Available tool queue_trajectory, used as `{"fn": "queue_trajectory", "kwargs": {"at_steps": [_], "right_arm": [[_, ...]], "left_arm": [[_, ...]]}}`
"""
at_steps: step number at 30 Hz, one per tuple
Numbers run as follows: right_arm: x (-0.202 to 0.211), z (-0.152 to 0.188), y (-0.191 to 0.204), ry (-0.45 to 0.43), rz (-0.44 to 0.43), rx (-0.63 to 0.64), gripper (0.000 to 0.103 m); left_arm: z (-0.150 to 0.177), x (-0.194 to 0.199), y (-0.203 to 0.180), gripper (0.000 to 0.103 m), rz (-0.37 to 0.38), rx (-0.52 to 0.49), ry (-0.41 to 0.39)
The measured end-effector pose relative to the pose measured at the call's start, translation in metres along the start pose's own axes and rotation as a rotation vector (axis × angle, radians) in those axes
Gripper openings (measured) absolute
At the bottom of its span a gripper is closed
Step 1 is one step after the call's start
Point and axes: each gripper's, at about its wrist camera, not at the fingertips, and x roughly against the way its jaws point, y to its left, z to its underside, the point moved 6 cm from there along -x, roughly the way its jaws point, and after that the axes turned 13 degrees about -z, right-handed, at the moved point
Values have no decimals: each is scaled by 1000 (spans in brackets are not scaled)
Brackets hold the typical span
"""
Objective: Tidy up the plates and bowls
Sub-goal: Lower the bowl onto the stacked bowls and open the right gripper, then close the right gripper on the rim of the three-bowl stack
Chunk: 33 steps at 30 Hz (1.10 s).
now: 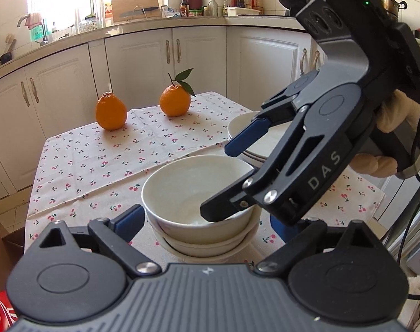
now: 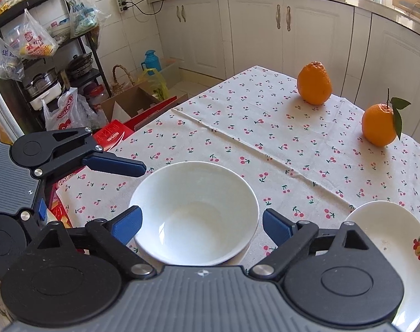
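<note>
White dishes sit in 2 piles on the cherry cloth (image 2: 279, 138), so most of the tidy-up looks done.

Big stuff first. Cloth covers the table. Plates (image 1: 239, 127) are stacked on the right side of the left cam view; in the right cam view a plate w/ a fruit picture (image 2: 389, 238) shows at the right edge. Can't tell how many plates.

Next, the bowls (image 1: 193, 191). They sit near the front edge, nested, at least 3 rims showing. Top bowl looks level and settled in.

Right gripper (image 1: 223, 182) is spread wide. One finger dips over the top bowl's rim, other finger is up over the plates. Nothing pinched. Left gripper (image 1: 207, 221) is spread too, one finger each side of the bowl pile, not touching as far as I can see.

2 oranges (image 2: 315, 83) sit at the far side, well apart from dishes.

Left to do, I think: just pull both grippers away. No loose dish in sight.
</note>
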Motion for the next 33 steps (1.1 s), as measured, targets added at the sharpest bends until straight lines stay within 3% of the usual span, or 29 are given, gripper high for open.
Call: {"fn": "queue_trajectory", "kwargs": {"at_steps": [9,11,17,21,26,33], "right_arm": [[3,10,4,-12,54,15,97],[8,10,7,-22,69,26,102],[23,16,25,-36,84,88,103],[22,26,34,-10,105,122,103],[14,40,38,32,115,172,103],[-7,55,26,94,102,211,103]], "left_arm": [[14,7,6,97,-6,1,3],[18,6,11,97,-13,0,7],[28,6,16,98,-24,-51,18],[34,1,18,98,-11,-65,59],[37,-4,15,98,2,-123,56],[42,-29,17,97,69,-152,112]]}}
